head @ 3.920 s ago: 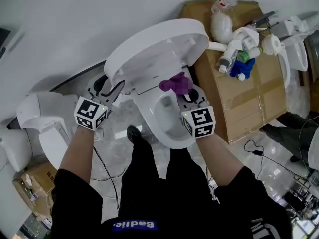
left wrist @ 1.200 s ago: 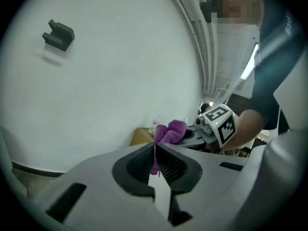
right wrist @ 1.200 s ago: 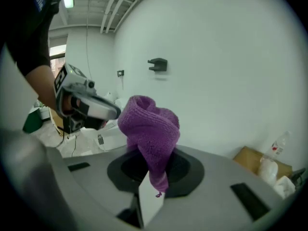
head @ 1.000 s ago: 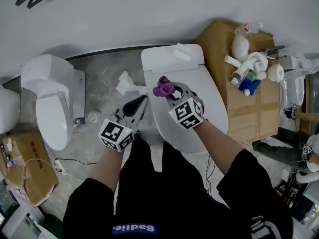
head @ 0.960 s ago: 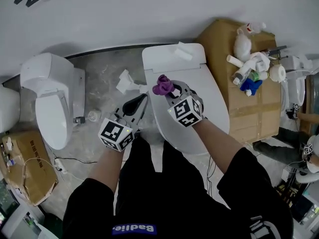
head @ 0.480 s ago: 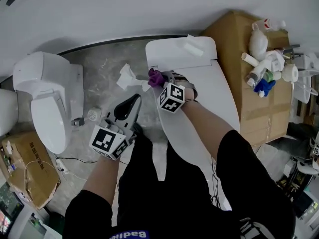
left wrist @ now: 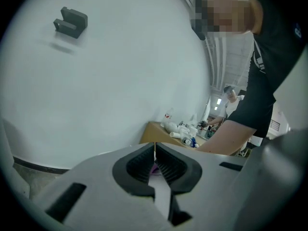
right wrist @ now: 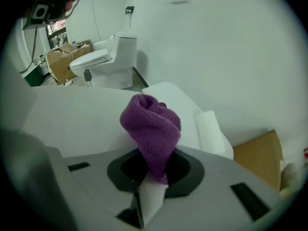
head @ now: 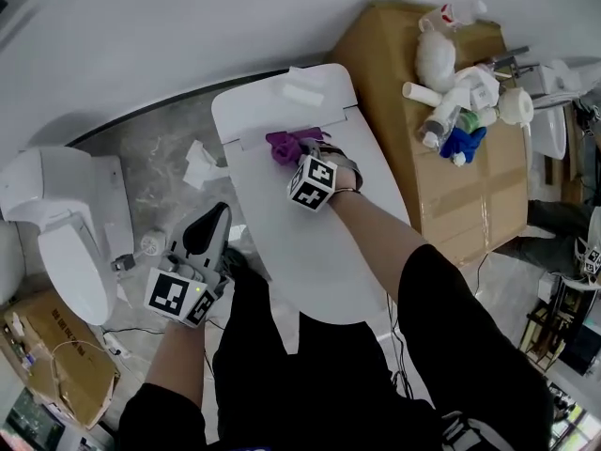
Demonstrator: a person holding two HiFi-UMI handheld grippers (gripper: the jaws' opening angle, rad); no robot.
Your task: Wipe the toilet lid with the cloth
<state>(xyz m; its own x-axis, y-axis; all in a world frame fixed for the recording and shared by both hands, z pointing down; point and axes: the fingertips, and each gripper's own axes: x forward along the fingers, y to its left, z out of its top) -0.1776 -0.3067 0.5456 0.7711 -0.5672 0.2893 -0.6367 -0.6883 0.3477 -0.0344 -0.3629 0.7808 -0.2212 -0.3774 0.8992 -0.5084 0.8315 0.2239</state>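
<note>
**Purple cloth parked at the back of the toilet lid**

So I'm standing here watching. The right gripper has its jaws clenched on the purple cloth, which is a bunched wad poking out past the tips. The cloth is at the back end of the closed toilet lid, right by the hinge. Honestly can't tell if it's actually pressing on the plastic.

The left gripper hangs off the lid's left side over the floor, jaws squeezed together with nothing in them. There's a folded paper on the tank. A cardboard box piled with bottles sits just beside the toilet.
</note>
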